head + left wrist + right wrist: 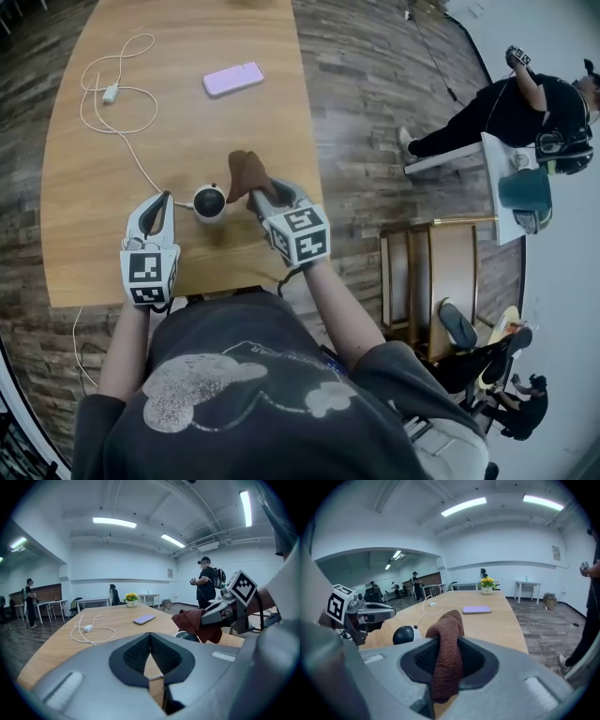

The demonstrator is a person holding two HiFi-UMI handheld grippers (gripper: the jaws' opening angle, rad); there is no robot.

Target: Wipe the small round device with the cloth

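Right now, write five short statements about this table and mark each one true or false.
1. The right tongs are shut on the cloth. True.
2. The left tongs hold the device. False: they are shut on nothing, and the device stands on the table.
3. The phone lies beyond the device. True.
4. The cloth covers the device. False: the device shows uncovered beside it.
5. A white cable lies on the table. True.

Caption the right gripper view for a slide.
Right gripper holds a brown cloth between its jaws, above a wooden table with the small round device nearby.
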